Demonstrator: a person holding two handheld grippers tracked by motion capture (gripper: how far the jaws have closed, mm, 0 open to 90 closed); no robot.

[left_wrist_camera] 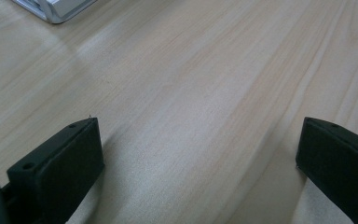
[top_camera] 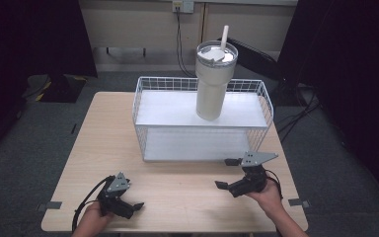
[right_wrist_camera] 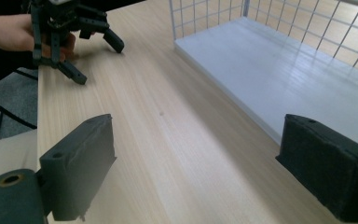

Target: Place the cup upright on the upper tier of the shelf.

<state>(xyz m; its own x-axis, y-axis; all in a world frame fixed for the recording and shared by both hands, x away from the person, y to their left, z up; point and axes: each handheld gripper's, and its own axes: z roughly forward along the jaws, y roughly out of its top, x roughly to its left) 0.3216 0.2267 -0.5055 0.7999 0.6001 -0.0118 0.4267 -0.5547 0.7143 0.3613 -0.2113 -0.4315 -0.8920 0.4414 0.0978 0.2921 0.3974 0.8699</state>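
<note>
Both tongs, left (top_camera: 134,207) and right (top_camera: 227,173), gape empty over the bench (top_camera: 187,197); tall tumbler (top_camera: 213,81) atop wire basket (top_camera: 145,91) looks top-heavy, so a clumsy grab could topple it.

My left claw (top_camera: 128,205) sits low by my left hand (top_camera: 96,213), jaws wide apart; my right claw (top_camera: 227,173) is likewise spread, held in my right hand (top_camera: 265,191).

No writing, label, brand, number or sign can be read on the tall cream tumbler (top_camera: 213,81), the white wire basket (top_camera: 143,106) or the pale wooden bench (top_camera: 177,187).
</note>
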